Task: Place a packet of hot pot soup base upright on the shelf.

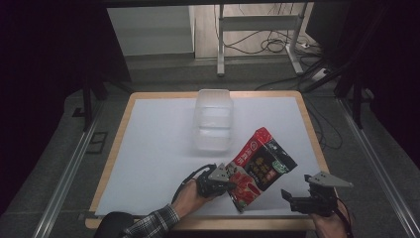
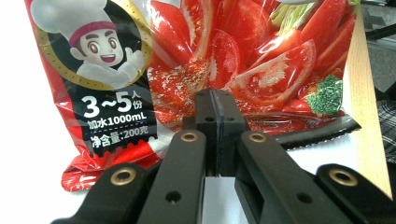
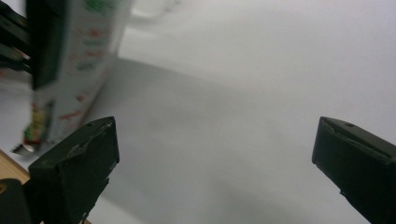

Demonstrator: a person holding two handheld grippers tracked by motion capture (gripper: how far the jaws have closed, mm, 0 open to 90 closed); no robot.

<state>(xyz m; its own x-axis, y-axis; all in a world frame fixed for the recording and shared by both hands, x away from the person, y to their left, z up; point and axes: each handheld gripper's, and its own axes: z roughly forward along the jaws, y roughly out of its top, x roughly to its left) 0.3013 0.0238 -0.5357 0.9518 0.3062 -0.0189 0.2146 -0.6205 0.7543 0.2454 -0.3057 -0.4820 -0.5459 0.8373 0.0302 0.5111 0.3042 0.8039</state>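
Note:
A red and black food pouch (image 1: pixel 260 163) printed with tomatoes and a cartoon chef lies tilted near the table's front, right of centre. My left gripper (image 1: pixel 229 183) is shut on the pouch's lower left edge. In the left gripper view the jaws press together at the pouch's (image 2: pixel 196 56) bottom seam, where my left gripper (image 2: pixel 215 100) pinches it. My right gripper (image 1: pixel 296 186) stands open near the front right corner, apart from the pouch. In the right gripper view my right gripper (image 3: pixel 215 140) has only white tabletop between its jaws, and the pouch (image 3: pixel 79 56) stands on edge at the left.
A clear plastic container (image 1: pixel 214 126) sits at the back middle of the white table (image 1: pixel 148 148), beyond the pouch. The table has a wooden rim (image 1: pixel 309 124). Metal rails run down both sides, and cables lie on the floor behind.

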